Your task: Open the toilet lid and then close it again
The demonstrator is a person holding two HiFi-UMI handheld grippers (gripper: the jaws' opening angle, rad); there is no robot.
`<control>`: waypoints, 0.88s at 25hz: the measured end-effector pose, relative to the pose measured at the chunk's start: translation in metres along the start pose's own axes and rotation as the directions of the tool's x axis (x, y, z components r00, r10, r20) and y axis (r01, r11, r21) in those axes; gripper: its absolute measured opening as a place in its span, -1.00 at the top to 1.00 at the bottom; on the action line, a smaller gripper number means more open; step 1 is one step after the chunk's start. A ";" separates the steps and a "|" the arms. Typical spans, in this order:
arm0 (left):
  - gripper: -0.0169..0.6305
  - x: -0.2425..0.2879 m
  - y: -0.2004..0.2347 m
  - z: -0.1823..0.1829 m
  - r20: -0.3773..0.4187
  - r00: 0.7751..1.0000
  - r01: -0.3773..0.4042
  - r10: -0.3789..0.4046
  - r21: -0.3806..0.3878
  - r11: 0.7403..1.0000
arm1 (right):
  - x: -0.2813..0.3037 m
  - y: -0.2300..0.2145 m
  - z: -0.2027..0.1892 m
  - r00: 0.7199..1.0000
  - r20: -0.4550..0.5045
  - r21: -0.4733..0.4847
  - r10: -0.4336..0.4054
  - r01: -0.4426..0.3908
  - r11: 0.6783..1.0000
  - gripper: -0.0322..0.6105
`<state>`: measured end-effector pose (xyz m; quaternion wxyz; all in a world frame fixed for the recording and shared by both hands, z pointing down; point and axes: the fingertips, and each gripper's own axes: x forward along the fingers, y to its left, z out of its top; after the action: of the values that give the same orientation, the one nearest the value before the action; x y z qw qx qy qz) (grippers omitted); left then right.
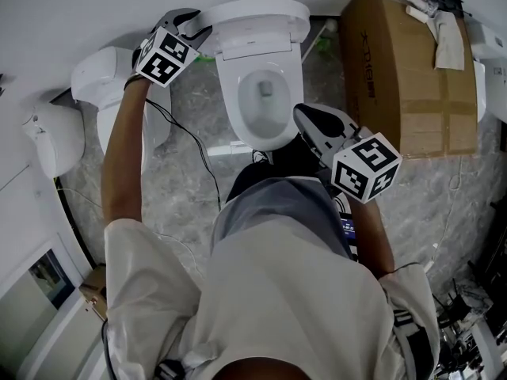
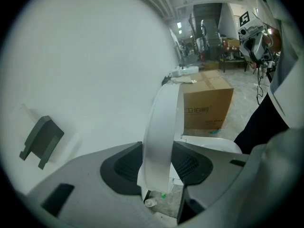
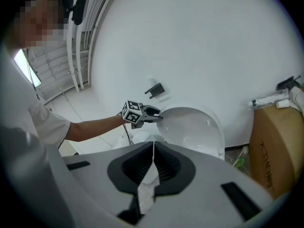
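The left claw (image 2: 161, 161) clamps the edge of the raised toilet lid (image 2: 164, 122), which stands upright behind the bowl (image 1: 265, 129), its hinge hidden. The right claw (image 3: 153, 167) is closed and empty. The print on the cardboard box (image 2: 207, 99) is too blurred to read.

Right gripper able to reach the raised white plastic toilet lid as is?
Probably yes: nothing stands between the right gripper and the white plastic toilet lid; the left gripper holds only one edge.
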<state>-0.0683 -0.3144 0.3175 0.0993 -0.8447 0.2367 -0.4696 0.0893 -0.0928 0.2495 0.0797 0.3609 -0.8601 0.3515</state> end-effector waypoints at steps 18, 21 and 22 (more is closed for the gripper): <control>0.39 -0.019 -0.036 0.013 0.038 0.999 -0.039 0.037 0.046 0.998 | -0.013 0.026 -0.015 1.000 0.010 -0.024 0.001 -0.001 1.000 0.86; 0.39 -0.021 -0.048 0.005 0.024 0.999 -0.023 0.022 0.044 0.999 | -0.015 0.029 -0.018 1.000 0.015 -0.025 0.002 -0.002 1.000 0.86; 0.39 -0.022 -0.053 0.003 0.020 1.000 -0.018 0.017 0.044 0.999 | -0.017 0.030 -0.019 1.000 0.016 -0.024 0.002 -0.002 1.000 0.86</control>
<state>-0.0593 -0.2583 0.3202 0.1245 -0.8447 0.2326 -0.4656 0.0786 -0.0555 0.2406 0.0768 0.3618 -0.8653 0.3383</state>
